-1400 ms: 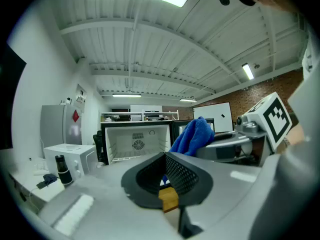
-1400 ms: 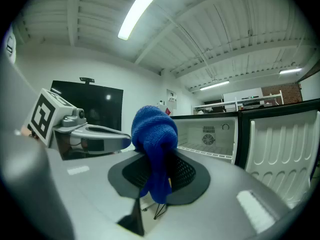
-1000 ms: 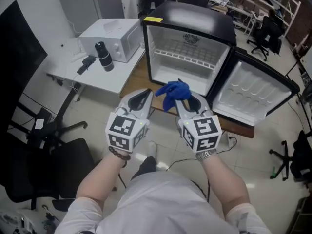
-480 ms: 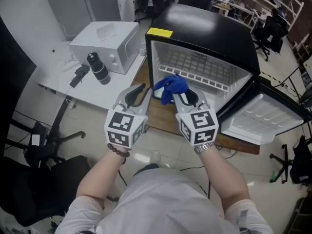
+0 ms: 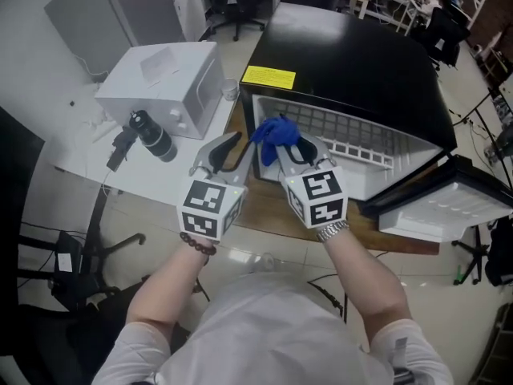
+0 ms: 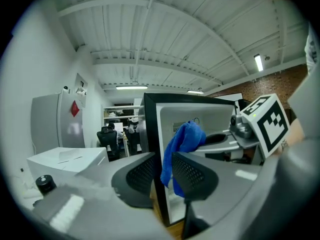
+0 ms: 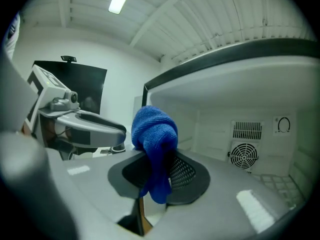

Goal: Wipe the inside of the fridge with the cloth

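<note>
1. The blue cloth (image 5: 275, 133) is pinched in the right gripper (image 5: 292, 147). It is bunched into a knot above the jaws, with a tail hanging down between them. In the head view it sits at the left end of the fridge (image 5: 353, 62) opening, just at the mouth and not yet against any inner wall.

2. From the right gripper view, the cloth (image 7: 152, 134) points straight into the white compartment. The back wall with its round fan grille (image 7: 244, 156) lies ahead and to the right, well apart from the cloth. My judgement is that the coming move is a push forward and inward, and the right hand is the one placed for it.

3. The right gripper (image 7: 159, 179) has its jaws closed part-way onto the cloth, pads pressing the fabric from both sides.

4. The left gripper (image 6: 162, 176) stands partly open and its jaws have just been opening. Nothing is between them; only the fridge's black front edge and the cloth (image 6: 182, 144) show beyond the gap. It is lined up with that edge rather than the opening, so it could knock the frame if pushed ahead.

5. The door (image 5: 453, 203) hangs open at the right. The fridge stands on a wooden worktop (image 5: 264, 207), and a white box (image 5: 160, 74) and a black bottle (image 5: 152, 137) are on the left.
</note>
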Demonstrator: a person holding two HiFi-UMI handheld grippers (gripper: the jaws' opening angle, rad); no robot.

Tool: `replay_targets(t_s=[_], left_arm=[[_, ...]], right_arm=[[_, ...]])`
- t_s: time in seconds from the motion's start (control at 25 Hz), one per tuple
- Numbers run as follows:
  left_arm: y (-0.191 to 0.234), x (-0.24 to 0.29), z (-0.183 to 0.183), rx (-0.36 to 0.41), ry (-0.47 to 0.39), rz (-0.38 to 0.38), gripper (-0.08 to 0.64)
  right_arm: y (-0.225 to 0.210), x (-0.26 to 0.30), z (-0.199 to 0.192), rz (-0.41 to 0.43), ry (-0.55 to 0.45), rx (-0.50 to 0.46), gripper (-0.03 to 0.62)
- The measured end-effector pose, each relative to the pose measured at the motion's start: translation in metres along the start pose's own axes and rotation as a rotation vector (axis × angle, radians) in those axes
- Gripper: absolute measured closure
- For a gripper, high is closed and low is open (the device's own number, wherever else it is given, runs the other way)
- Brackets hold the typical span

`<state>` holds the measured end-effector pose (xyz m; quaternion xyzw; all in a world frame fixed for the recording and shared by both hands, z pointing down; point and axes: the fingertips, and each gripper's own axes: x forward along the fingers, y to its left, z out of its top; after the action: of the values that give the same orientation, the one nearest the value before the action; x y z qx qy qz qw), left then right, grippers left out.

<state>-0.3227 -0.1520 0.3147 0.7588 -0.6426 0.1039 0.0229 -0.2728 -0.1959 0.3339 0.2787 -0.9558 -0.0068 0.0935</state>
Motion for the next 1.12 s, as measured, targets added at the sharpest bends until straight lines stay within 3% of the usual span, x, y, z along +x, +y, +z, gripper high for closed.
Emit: replay_targets(t_s=[0.28,1.12], left_arm=[[0.009,0.017,-0.004,0.001,-0.004,-0.041,0.457],[0.015,0.035,-0.013,0.011,0.021,-0.050,0.448]], right_arm=[[-0.005,0.028,-0.005,-0.016,0.022,-0.022,0.514],[-0.026,0.055,-0.001,-0.073,-0.010,0.003,0.518]])
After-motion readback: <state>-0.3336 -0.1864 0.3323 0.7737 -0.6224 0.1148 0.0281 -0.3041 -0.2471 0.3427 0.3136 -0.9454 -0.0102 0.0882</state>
